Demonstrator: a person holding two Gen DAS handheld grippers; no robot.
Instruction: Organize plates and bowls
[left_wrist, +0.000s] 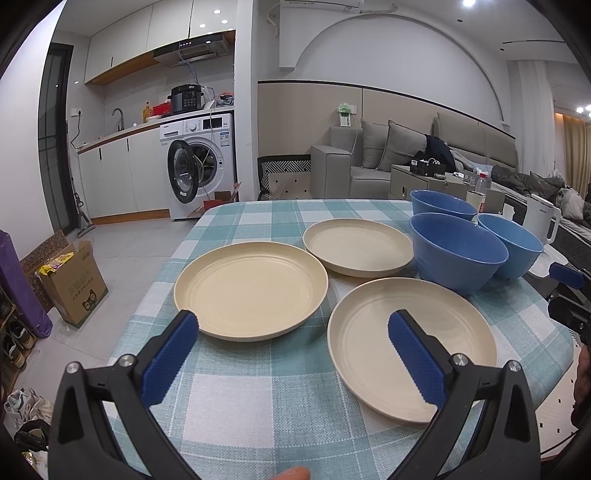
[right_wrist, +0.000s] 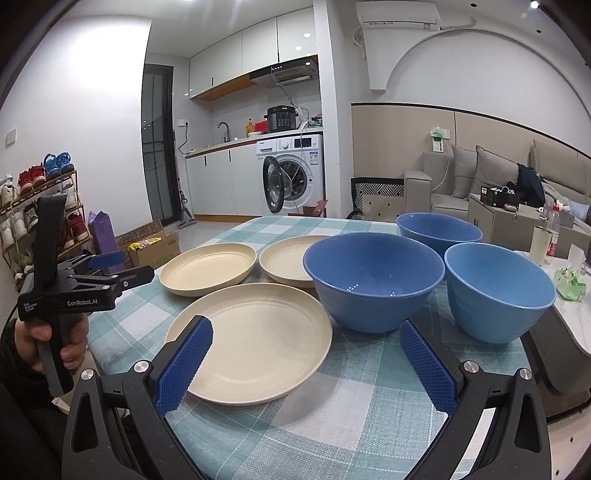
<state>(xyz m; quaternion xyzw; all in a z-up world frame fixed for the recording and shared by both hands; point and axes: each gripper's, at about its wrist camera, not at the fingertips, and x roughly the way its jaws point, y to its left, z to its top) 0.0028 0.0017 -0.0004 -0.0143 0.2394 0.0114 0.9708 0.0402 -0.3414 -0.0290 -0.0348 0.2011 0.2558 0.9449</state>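
Note:
Three cream plates lie apart on the checked tablecloth (left_wrist: 258, 398): a left plate (left_wrist: 251, 293), a far plate (left_wrist: 356, 245) and a near plate (left_wrist: 410, 347). Three blue bowls stand to their right: a near bowl (left_wrist: 456, 251), a far bowl (left_wrist: 443, 206) and a right bowl (left_wrist: 513, 245). My left gripper (left_wrist: 293, 321) is open and empty, above the near edge between the left and near plates. My right gripper (right_wrist: 306, 326) is open and empty, over the near plate (right_wrist: 251, 341), in front of the near bowl (right_wrist: 373, 280). The left gripper also shows at the left of the right wrist view (right_wrist: 110, 264).
A white kettle (left_wrist: 541, 218), a bottle (left_wrist: 480, 190) and a cup (right_wrist: 539, 245) stand on a pale surface right of the table. A cardboard box (left_wrist: 74, 284) and a shoe rack (right_wrist: 40, 214) stand on the floor at left. A washing machine (left_wrist: 201, 164) and a sofa (left_wrist: 369, 155) are behind.

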